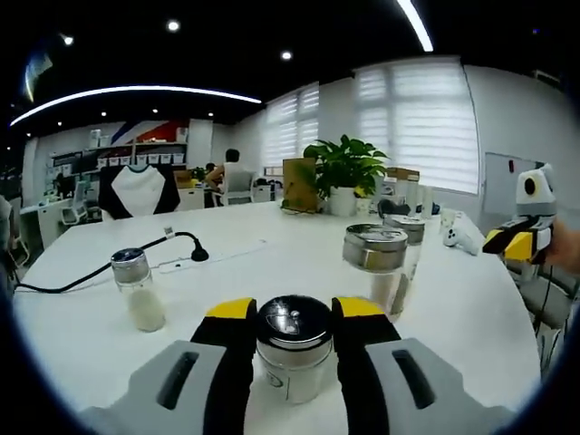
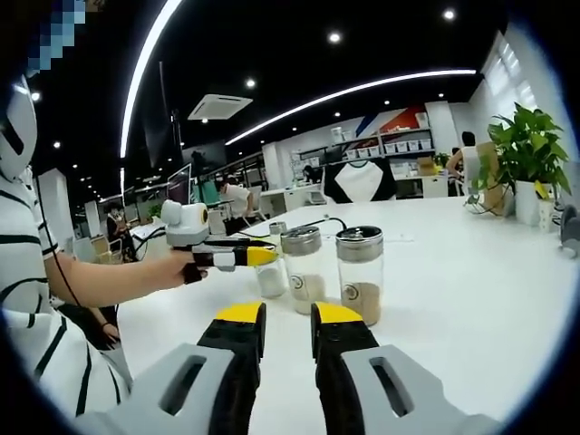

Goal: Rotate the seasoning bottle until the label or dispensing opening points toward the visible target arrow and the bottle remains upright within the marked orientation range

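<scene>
A steel-lidded bottle [image 1: 294, 349] standing upright on the white table [image 1: 453, 308] is clasped between the left gripper's [image 1: 294, 313] jaws, while the right gripper [image 2: 287, 319] is held empty, its jaws narrowly parted.

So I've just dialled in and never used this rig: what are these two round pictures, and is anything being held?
There is no robot arm: a person holds a two-jaw gripper in each hand, and a fisheye camera rides on each. In the left gripper view, the left gripper has its yellow-tipped jaws on either side of a seasoning bottle with a metal lid, upright on the white table. Three more glass shakers stand there: a small shaker to its left and two others beyond. In the right gripper view, the right gripper hangs empty, jaws slightly apart, facing those shakers, with the person's hand reaching in. A potted plant stands behind.
</scene>
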Available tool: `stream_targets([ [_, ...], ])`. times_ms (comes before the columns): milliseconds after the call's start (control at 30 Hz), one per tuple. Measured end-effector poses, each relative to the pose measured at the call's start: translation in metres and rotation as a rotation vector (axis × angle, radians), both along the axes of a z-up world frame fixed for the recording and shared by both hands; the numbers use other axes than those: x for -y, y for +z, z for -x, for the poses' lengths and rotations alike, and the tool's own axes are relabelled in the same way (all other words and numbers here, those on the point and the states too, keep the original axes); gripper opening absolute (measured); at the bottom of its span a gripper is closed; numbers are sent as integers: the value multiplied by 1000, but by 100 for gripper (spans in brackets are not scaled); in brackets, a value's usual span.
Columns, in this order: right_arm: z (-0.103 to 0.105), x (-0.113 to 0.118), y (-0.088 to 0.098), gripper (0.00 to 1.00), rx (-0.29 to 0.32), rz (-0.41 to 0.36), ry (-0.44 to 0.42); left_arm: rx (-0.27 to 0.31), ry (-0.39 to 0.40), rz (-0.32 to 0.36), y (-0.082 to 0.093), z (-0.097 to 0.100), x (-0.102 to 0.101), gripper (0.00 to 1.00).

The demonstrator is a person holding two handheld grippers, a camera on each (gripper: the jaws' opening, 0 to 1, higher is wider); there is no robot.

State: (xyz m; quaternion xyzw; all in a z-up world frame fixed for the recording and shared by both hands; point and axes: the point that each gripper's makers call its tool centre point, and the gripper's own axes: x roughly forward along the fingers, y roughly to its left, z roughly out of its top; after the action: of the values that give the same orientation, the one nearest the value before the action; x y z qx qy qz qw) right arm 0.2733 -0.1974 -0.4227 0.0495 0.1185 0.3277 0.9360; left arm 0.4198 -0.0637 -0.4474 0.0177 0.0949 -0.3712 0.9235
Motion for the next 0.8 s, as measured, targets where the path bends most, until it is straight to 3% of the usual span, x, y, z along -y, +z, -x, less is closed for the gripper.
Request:
stream_targets([
  [400, 4, 3, -4, 17, -5, -7, -9, 42, 174, 38, 0, -1, -8, 35],
  [800, 5, 12, -2, 17, 6, -11, -33, 64, 229, 48, 1, -2, -10, 35],
])
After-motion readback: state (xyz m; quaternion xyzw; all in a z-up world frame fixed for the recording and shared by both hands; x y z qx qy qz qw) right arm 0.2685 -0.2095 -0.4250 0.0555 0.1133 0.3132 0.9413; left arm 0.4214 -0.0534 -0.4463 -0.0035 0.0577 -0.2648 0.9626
